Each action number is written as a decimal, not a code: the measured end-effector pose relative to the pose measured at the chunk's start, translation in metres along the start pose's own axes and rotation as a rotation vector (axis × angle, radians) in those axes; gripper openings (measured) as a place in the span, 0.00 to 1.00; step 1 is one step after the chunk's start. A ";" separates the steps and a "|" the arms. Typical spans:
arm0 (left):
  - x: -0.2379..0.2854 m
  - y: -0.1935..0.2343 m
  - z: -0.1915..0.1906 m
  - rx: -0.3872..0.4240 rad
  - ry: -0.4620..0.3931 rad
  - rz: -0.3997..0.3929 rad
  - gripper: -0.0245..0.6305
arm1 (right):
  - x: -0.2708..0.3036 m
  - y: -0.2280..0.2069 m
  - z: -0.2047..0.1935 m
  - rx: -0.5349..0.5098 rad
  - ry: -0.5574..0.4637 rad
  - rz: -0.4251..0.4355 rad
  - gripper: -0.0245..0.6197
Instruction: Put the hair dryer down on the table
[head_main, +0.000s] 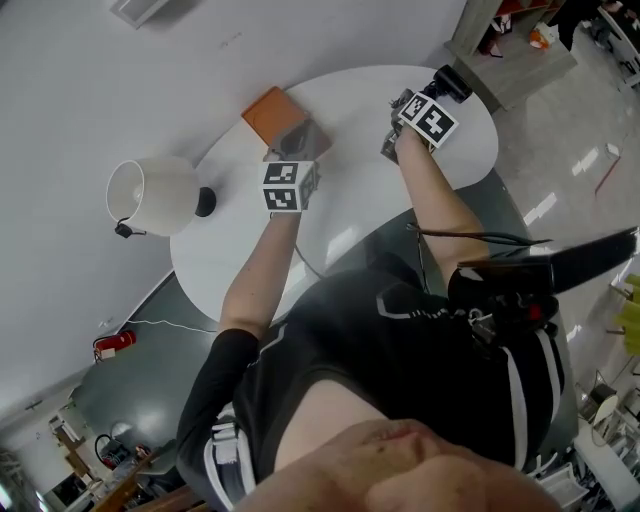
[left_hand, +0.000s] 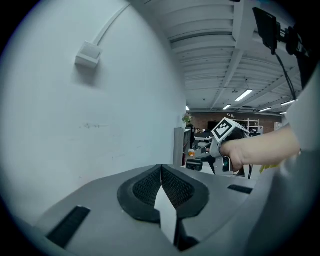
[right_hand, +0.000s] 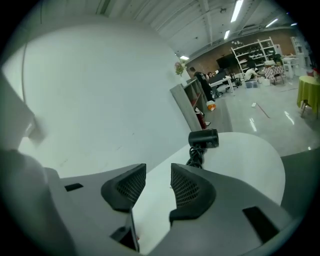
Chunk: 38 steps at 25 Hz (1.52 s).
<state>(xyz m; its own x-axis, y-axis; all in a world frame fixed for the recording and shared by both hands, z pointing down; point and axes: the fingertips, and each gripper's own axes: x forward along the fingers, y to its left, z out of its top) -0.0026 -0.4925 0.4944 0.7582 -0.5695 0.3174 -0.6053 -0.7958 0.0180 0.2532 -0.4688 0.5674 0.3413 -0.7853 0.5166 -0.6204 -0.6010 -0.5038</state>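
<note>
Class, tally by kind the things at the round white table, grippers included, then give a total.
grippers: 2 (left gripper, right gripper)
hair dryer: 1
orange box: 1
white lamp: 1
Total: 5

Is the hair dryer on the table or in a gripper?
On the table: the hair dryer lies there beyond the right gripper, whose jaws are parted and empty.

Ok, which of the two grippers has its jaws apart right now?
The right gripper: its jaws stand apart with only bare table showing between them, and the black hair dryer lies beyond them. The left gripper has its jaws pressed together.
</note>
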 end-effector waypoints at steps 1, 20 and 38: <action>-0.009 0.003 0.002 0.002 -0.011 0.010 0.09 | -0.007 0.010 0.000 -0.015 -0.007 0.028 0.30; -0.174 0.051 0.018 -0.046 -0.161 0.205 0.09 | -0.144 0.171 -0.059 -0.456 -0.064 0.589 0.15; -0.296 0.067 0.016 -0.121 -0.302 0.467 0.09 | -0.253 0.256 -0.109 -0.736 -0.146 0.938 0.11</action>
<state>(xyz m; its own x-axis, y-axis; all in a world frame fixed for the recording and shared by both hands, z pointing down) -0.2643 -0.3805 0.3866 0.4280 -0.9032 0.0329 -0.9031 -0.4260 0.0545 -0.0696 -0.4078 0.3831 -0.4120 -0.9096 0.0530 -0.9084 0.4056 -0.1013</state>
